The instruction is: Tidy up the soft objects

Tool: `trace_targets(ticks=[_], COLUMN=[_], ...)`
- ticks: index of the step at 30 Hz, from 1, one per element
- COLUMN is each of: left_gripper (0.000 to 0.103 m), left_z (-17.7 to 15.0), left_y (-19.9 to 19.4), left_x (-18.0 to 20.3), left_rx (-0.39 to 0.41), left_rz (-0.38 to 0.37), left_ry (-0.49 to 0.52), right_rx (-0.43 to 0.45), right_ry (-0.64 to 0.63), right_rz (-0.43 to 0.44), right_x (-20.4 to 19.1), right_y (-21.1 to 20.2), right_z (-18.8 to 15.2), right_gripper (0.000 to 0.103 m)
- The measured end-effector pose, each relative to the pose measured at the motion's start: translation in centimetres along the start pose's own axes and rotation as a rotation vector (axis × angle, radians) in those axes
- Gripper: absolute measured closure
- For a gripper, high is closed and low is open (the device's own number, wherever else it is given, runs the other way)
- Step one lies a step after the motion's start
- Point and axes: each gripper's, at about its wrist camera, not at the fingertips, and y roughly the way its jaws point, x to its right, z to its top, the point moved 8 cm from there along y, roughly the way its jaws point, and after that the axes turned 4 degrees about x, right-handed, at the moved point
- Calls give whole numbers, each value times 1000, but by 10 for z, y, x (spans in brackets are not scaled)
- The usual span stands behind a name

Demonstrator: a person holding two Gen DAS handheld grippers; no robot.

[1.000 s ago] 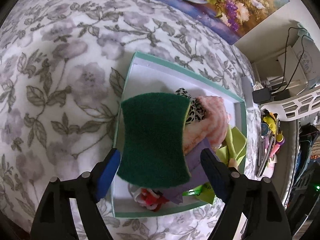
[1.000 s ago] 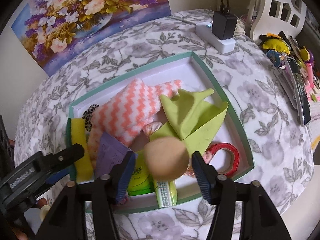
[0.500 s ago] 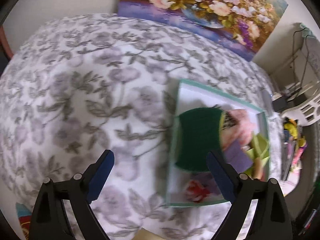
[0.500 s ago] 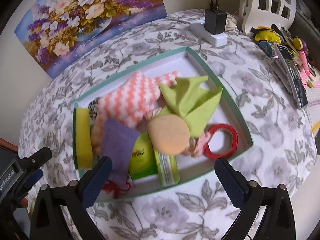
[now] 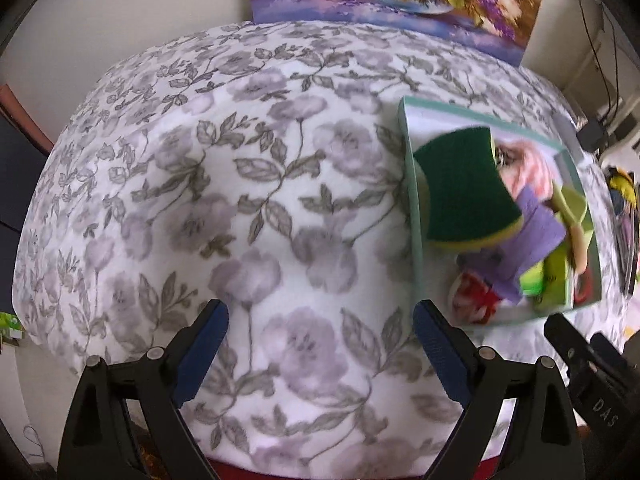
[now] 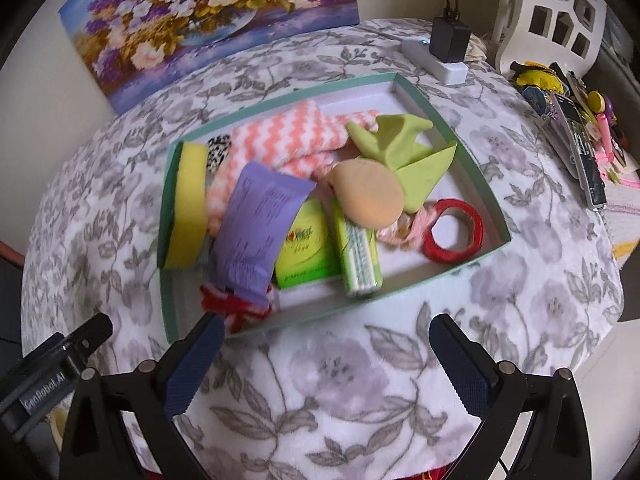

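Sponge, yellow with a dark green back, leans on edge against the left wall of the box, and we take that box as our landmark on the flowered table. Inside the box we see a pink zigzag cloth toward the far wall, a green cloth on its right side, a round tan pad in the middle, a purple tube beside the sponge, and a red ring in the near right corner. Our left claw hangs left of the box, fingers wide apart and holding nothing. Our right claw hangs just in front of the box, fingers likewise wide apart.
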Motion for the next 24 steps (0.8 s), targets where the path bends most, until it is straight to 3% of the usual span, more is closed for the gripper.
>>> trace_targets(ticks=[24], left_gripper=[9], left_z=[-19], left_y=[-10], left_x=[-21], left_rx=[6], left_rz=[71], left_ry=[9], right_rx=[5], right_ry=[-72], right_rz=[-30], right_x=[-13], right_y=[-7], right_z=[-16], right_gripper=[0])
